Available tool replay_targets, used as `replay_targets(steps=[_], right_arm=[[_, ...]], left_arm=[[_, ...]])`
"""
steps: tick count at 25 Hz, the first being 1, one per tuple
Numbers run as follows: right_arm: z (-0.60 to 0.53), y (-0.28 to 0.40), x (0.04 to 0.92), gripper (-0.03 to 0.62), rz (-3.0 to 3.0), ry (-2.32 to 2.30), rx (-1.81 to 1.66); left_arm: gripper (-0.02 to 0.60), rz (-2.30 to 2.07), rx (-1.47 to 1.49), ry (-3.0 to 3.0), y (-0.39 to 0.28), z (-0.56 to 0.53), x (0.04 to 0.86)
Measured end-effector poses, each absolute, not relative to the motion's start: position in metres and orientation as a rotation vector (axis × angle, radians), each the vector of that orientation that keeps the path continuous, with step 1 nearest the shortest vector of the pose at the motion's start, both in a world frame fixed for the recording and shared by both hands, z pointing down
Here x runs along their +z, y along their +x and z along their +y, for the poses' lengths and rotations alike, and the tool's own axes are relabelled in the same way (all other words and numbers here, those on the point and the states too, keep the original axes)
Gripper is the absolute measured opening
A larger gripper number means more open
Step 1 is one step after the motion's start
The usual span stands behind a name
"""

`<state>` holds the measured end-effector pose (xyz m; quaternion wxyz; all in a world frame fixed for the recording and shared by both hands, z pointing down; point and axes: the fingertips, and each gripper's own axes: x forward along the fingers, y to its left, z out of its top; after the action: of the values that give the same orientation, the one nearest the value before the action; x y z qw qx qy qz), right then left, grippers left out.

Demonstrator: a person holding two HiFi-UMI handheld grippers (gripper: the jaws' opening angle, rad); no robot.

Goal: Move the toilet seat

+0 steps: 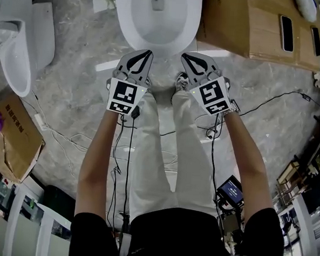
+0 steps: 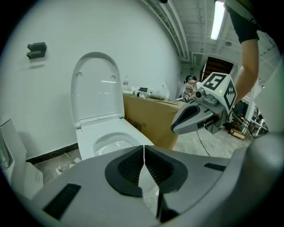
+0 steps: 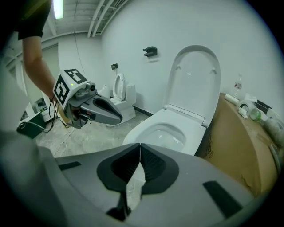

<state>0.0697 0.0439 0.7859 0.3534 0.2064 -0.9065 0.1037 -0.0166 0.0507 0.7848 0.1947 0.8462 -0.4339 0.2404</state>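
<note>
A white toilet (image 1: 156,16) stands just ahead of me, its bowl (image 2: 111,144) uncovered. Its hinged cover (image 2: 95,84) stands upright against the wall, as the right gripper view also shows of the cover (image 3: 195,77). Whether the seat ring is raised with it I cannot tell. My left gripper (image 1: 148,52) hovers in front of the bowl's near rim, jaws shut and empty. My right gripper (image 1: 184,57) is level with it, a hand's width to the right, also shut on nothing. Neither touches the toilet. Each gripper shows in the other's view: the right gripper (image 2: 195,117), the left gripper (image 3: 95,111).
A large cardboard box (image 1: 247,27) stands right of the toilet, with bottles and small items (image 3: 242,104) on top. A second toilet (image 1: 25,41) is at the left. Cables (image 1: 121,144) trail over the stone floor round my legs (image 1: 158,152). Another carton (image 1: 13,137) lies lower left.
</note>
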Motion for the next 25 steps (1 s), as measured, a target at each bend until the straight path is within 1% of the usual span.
replay_targets(steps=[8,12,13,14,15,21,23,25], right_arm=[[0.059,0.068,0.833,0.015,-2.262,0.412,0.173],[0.07,0.067,0.859,0.02,-2.208,0.335,0.096],[0.072,0.066,0.865,0.042,-2.197,0.313,0.079],[0.074,0.064,0.87,0.08,-2.189,0.293,0.067],[0.076,0.064,0.876,0.097,-2.182,0.276,0.056],[0.074,0.064,0.908,0.161,-2.129,0.209,-0.031],[0.072,0.062,0.917,0.178,-2.111,0.183,-0.068],[0.071,0.059,0.926,0.187,-2.094,0.152,-0.11]], left_arm=[[0.013,-1.128,0.848,2.389,-0.016,0.066,0.84],[0.076,-1.06,0.931,2.408,-0.014,0.074,0.863],[0.09,-1.046,0.959,2.419,-0.013,0.075,0.868],[0.102,-1.036,0.987,2.429,-0.012,0.076,0.873],[0.114,-1.027,1.014,2.437,-0.01,0.077,0.879],[0.2,-0.929,1.198,2.491,0.001,0.079,0.912],[0.223,-0.882,1.265,2.509,0.002,0.08,0.922],[0.233,-0.845,1.325,2.527,0.002,0.081,0.931]])
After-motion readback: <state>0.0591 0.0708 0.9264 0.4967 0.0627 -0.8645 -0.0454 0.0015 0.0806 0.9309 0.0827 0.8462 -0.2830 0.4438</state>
